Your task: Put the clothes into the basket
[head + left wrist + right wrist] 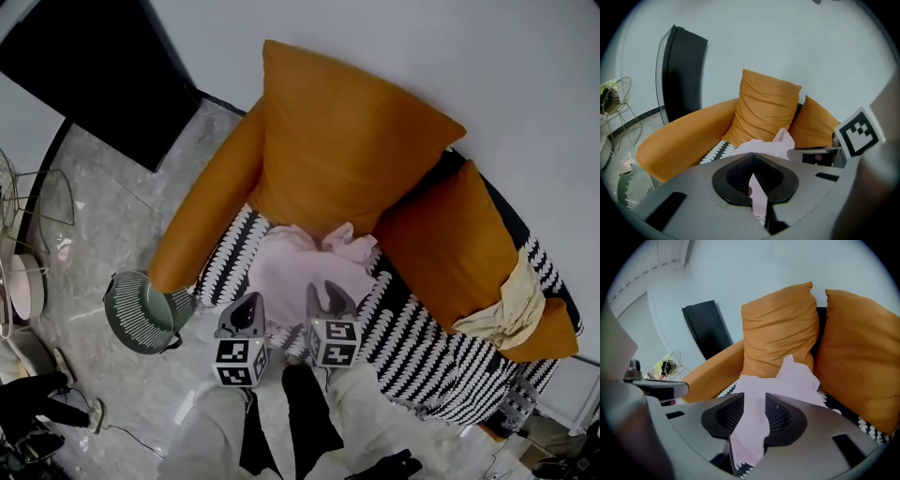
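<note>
Shows L gripper (249,304) closed, R gripper (328,294) open, both over crumpled pale-pink fabric garment (298,267) on orange sofa (211,206) w/ black-white patterned throw (422,347).

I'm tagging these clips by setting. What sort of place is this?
Probably a home living room, or a staged one: an orange sofa with matching cushions, a marble-look floor, and a green basket beside it.
</note>
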The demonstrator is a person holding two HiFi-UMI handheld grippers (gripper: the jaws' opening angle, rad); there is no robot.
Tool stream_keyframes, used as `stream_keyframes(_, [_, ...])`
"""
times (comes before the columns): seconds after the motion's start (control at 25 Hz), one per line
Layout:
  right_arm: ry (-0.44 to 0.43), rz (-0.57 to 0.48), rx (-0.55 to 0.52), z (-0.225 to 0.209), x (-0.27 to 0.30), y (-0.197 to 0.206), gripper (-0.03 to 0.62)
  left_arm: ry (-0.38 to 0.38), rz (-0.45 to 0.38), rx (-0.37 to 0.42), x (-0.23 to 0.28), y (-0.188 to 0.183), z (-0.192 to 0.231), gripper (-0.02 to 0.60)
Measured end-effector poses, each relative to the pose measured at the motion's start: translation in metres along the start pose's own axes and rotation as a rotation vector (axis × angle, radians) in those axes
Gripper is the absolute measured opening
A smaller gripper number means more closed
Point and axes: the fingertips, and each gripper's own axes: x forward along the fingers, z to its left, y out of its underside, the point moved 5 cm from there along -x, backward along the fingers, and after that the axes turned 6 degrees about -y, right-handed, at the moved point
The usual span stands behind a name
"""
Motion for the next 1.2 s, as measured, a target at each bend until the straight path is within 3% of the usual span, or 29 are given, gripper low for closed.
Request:
stream_keyframes(0.24, [0.005,0.075,-0.059,-0.004,0.03,0.013,0.17,-0.03,0.007,-0.028,0.004,0.005,0.012,0.0])
stream_keyframes(0.72, [0.084,0.193,-0.163,-0.006,0.082,0.02,0.175,-0.098,0.013,-0.073,0.002,0.006,0.047,0.0])
stream_keyframes(0.96, [0.128,0.255,-0.282,-0.003,0.101,0.02,0.095,-0.128,0.011,-0.105,-0.002,0.013,0.054,0.0])
stream_keyframes(1.2, [0.101,0.26,-0.233,-0.003,0.089,0.021,0.054,-0.134,0.016,-0.116,-0.016,0.02,0.055,0.0])
